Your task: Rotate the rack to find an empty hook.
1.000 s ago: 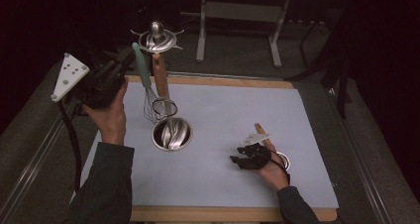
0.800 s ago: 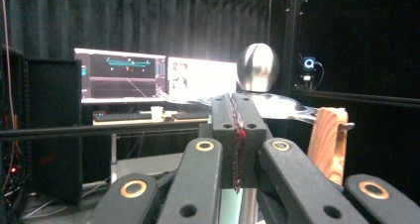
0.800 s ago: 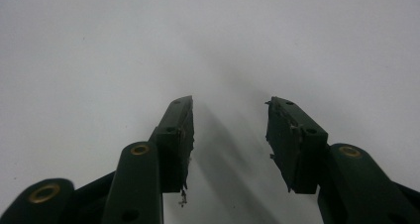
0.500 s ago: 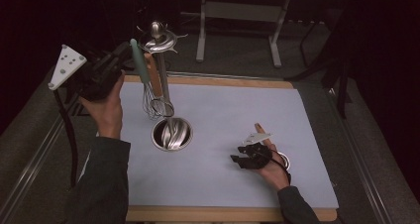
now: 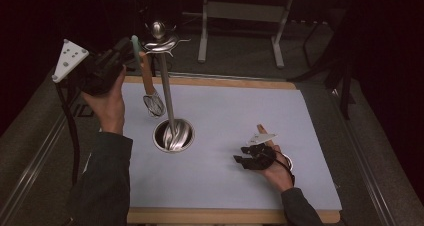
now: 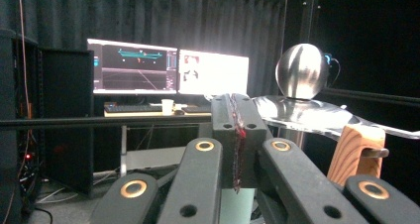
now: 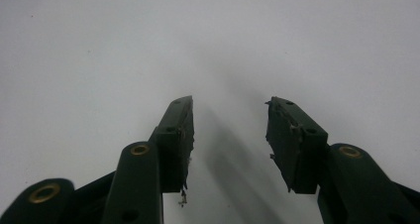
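Observation:
A steel utensil stand [image 5: 167, 93] rises from a round base [image 5: 173, 135] to a hooked plate with a ball on top [image 6: 302, 70]. My left gripper [image 5: 129, 45], held high at the left of that plate, is shut [image 6: 236, 99] on the top of a pale green handle [image 5: 136, 50]. Beside it hangs a wooden handle [image 5: 146, 75] [image 6: 356, 152], with a wire whisk head [image 5: 154, 105] below; I cannot tell which handle the head belongs to. My right gripper [image 5: 240, 161] rests low on the mat, its jaws open [image 7: 230, 110] and nothing between them.
A pale blue mat [image 5: 235, 106] covers a wooden board [image 5: 210, 81] on the grey table. A metal frame with legs [image 5: 240, 16] stands behind the table. Lit monitors [image 6: 168, 70] and a desk stand far ahead of the left gripper.
My left hand has risen slightly with the green handle. The wooden handle and wire head have shifted from over the pole to its left. The right gripper has stayed put.

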The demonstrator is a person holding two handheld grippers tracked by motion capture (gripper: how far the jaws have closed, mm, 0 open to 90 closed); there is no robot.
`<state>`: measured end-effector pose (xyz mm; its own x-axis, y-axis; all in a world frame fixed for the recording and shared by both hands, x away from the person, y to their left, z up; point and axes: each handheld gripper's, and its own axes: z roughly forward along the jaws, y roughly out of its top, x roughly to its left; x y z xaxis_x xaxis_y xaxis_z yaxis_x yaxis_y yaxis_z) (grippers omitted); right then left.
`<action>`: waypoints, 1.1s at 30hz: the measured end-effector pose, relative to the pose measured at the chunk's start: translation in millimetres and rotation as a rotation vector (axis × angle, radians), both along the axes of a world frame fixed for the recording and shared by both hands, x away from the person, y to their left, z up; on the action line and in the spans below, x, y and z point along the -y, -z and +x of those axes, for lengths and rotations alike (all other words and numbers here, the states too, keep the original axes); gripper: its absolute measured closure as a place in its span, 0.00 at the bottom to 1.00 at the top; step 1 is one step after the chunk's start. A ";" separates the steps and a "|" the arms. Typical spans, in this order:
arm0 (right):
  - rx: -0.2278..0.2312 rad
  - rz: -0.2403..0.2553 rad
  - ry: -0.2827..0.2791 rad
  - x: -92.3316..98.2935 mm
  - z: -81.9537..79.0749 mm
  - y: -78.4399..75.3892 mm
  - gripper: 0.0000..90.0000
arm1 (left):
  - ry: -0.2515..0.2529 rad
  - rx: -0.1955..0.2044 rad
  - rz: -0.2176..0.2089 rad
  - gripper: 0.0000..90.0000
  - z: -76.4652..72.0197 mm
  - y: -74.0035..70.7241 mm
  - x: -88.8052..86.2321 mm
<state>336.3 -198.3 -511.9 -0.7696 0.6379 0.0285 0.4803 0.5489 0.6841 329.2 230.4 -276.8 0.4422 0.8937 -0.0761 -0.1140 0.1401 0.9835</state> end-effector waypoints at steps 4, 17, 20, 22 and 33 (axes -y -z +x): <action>0.000 0.000 0.000 0.4 0.3 0.2 0.59 | -0.003 -0.004 -0.011 1.00 2.1 0.1 0.0; 0.000 0.003 0.005 2.0 0.5 -0.4 0.59 | -0.013 -0.025 -0.014 1.00 9.9 -2.8 0.0; -0.001 0.002 0.006 2.7 0.8 -0.2 0.59 | -0.015 -0.030 -0.011 1.00 11.8 -3.7 0.0; -0.001 0.001 0.007 2.9 0.8 -0.1 0.59 | -0.014 -0.035 -0.017 1.00 13.5 -3.9 -0.5; 0.004 0.010 0.017 7.0 1.8 -1.7 0.59 | 0.001 -0.047 -0.012 1.00 13.8 -4.2 -3.5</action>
<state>338.2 -205.3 -510.2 -0.7589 0.6505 0.0322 0.4868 0.5338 0.6914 343.0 233.8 -272.5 0.4390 0.8920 -0.1076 -0.0673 0.1521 0.9861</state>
